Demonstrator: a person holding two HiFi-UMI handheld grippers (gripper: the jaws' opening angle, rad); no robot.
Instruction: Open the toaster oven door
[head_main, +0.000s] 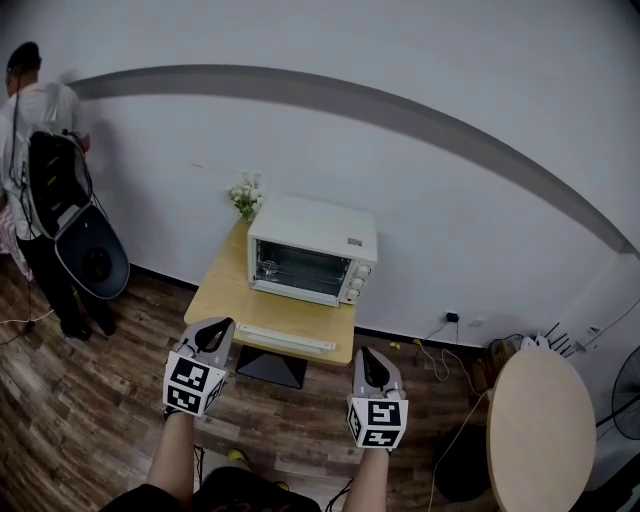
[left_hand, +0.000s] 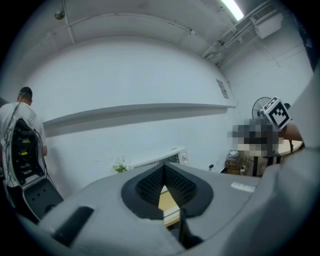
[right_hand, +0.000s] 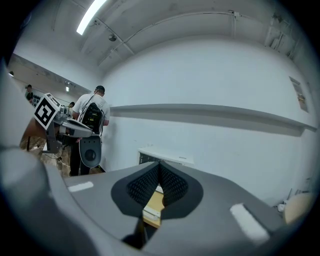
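Nearest, low in the head view: left gripper and right gripper, each at the end of a bare forearm, marker cubes toward the camera, both aimed at the table edge and well short of it. Left tongs narrow, ribbed pads meeting at the tip, nothing between them. Right tongs likewise pressed together, empty.

Beyond them, white toaster oven on the rear right part of a small wooden table, back close to the white wall. Glass door upright, flush with the front, closed. Knobs in a column at its right. Untouched by either gripper.

Just left of the oven, at the table's back corner, a small bunch of white flowers. Along the table's front edge, a long pale strip, kind unclear. Under the table, a dark base.

Farther out: wood-plank floor; cables by the skirting to the right; round pale tabletop at lower right; part of a fan at the far right edge. At far left, a person facing the wall, black pack on the back.
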